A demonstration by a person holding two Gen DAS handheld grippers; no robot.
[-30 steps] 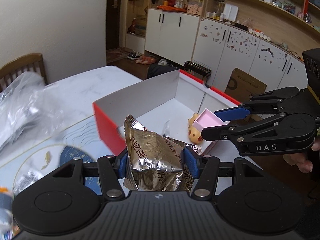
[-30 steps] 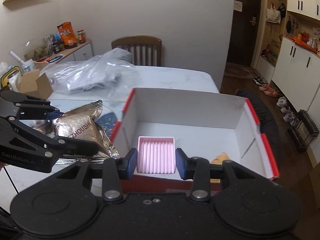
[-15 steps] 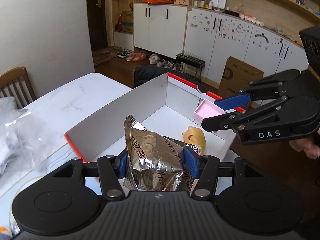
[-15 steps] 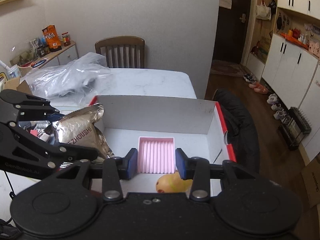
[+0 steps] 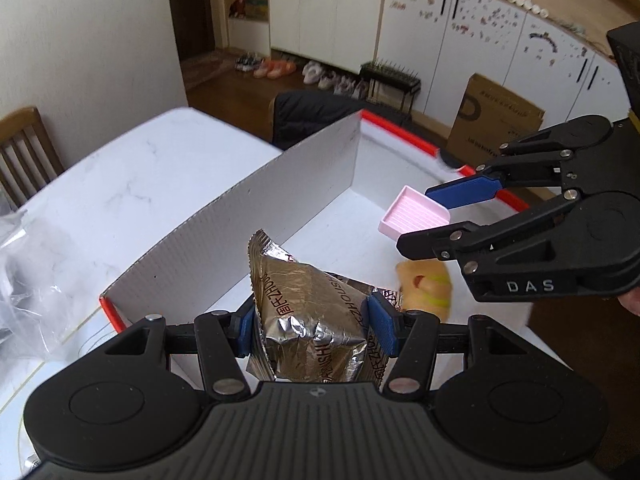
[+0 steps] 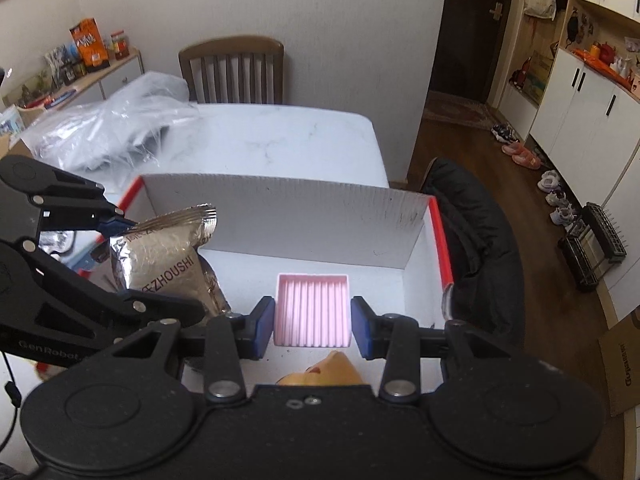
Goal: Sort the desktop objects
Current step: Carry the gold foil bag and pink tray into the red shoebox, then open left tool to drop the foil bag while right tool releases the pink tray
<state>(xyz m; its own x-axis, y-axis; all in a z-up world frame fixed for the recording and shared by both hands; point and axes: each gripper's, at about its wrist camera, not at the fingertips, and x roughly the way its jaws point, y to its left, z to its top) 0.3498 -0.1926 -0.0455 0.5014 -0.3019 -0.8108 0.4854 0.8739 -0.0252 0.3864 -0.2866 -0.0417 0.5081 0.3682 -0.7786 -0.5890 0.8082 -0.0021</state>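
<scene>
My left gripper (image 5: 316, 324) is shut on a crinkled silver foil snack packet (image 5: 312, 312) and holds it over the near left part of the red-and-white cardboard box (image 5: 280, 196). The packet also shows in the right wrist view (image 6: 164, 256). My right gripper (image 6: 312, 320) is shut on a small pink ribbed tray (image 6: 312, 310) and holds it above the box floor (image 6: 328, 240); the tray also shows in the left wrist view (image 5: 414, 216). A yellow toy (image 5: 426, 288) lies inside the box below the tray, partly hidden in the right wrist view (image 6: 324, 370).
The box stands on a white marble table (image 6: 280, 140). A heap of clear plastic bags (image 6: 108, 132) lies at the far left. A wooden chair (image 6: 232, 68) stands behind the table, and a black chair (image 6: 476, 240) is beside the box's right wall.
Both grippers have moved forward over the box with their loads. The packet and the pink tray now hang above the box interior instead of at its near edge.
</scene>
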